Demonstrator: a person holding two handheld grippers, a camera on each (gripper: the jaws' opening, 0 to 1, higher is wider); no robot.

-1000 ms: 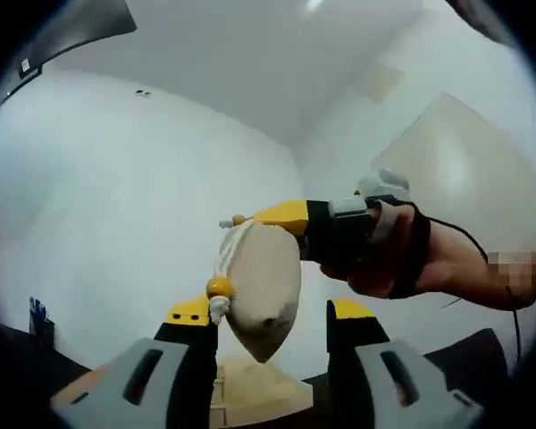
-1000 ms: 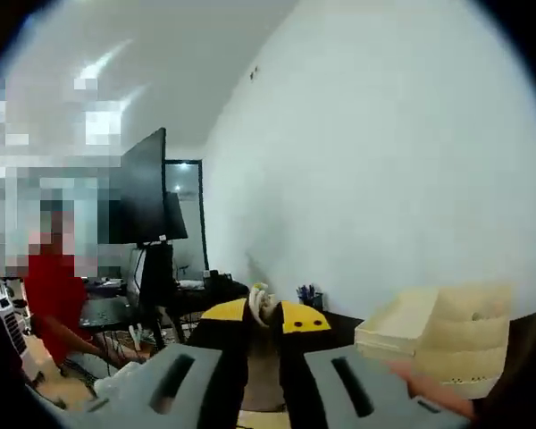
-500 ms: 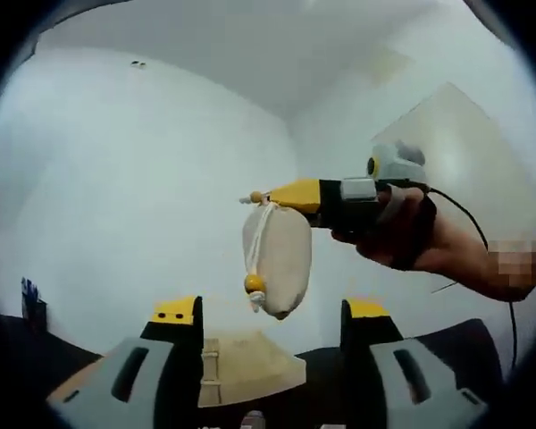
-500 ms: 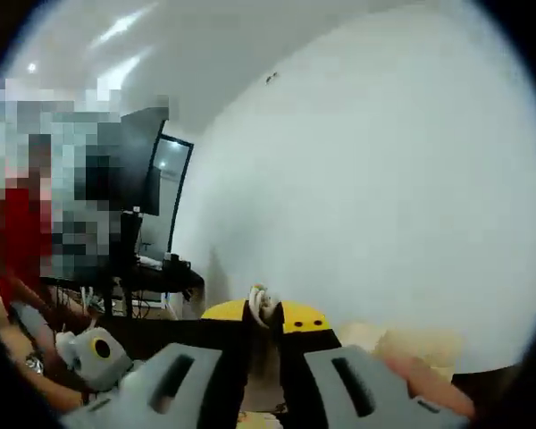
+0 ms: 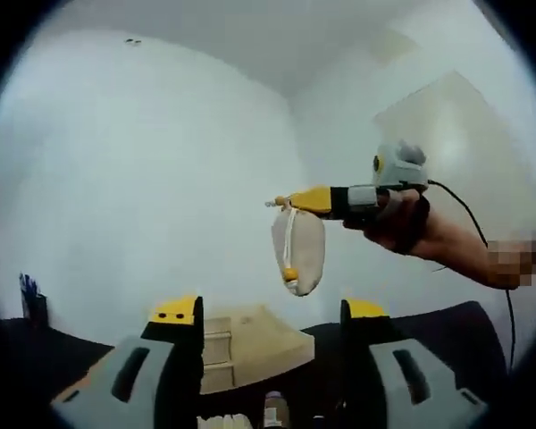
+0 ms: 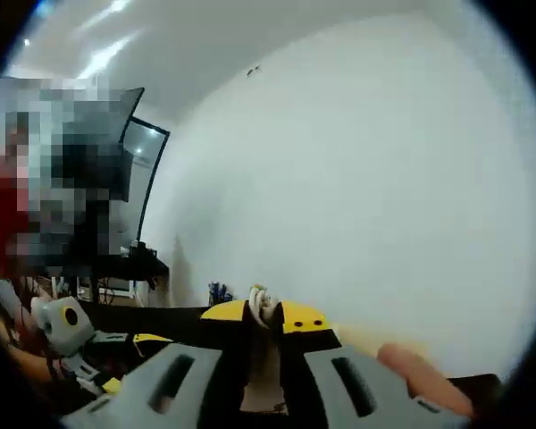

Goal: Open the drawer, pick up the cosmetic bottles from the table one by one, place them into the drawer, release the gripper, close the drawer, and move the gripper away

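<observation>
**A:** The right gripper point(image 5: 290, 202) has its jaws pinched together on the cord point(image 6: 266, 308) at the neck of a pale pouch point(image 5: 299, 252); the right gripper view shows the same clamp up close, with the cord's knot poking out above the yellow tips. The left gripper point(image 5: 275, 313) has its jaws apart with nothing between them.

**B:** Where is the pouch, exactly?

**A:** In the air, hanging free below the right gripper against the white wall point(image 5: 134, 179); it sits well above the wooden drawer unit point(image 5: 246, 341) and touches nothing but the jaws.

**B:** Which way does it lie?

**A:** Its long axis runs straight down from the clamp; the gathered neck points up at the jaws and the rounded end down toward the drawer unit; a yellow bead point(image 5: 290, 273) dangles along its side.

**B:** So which step is this?

**A:** I judge it the carry, after the pick and before the placing; what seems to be a small bottle point(image 5: 273, 409) stands low between the left jaws, too small to be sure of. Whether a drawer is open I cannot tell.

**B:** And next?

**A:** Probably lower the pouch, rounded end first, over an open drawer; only then part the jaws; the slack body may swing, so go slowly.
</observation>
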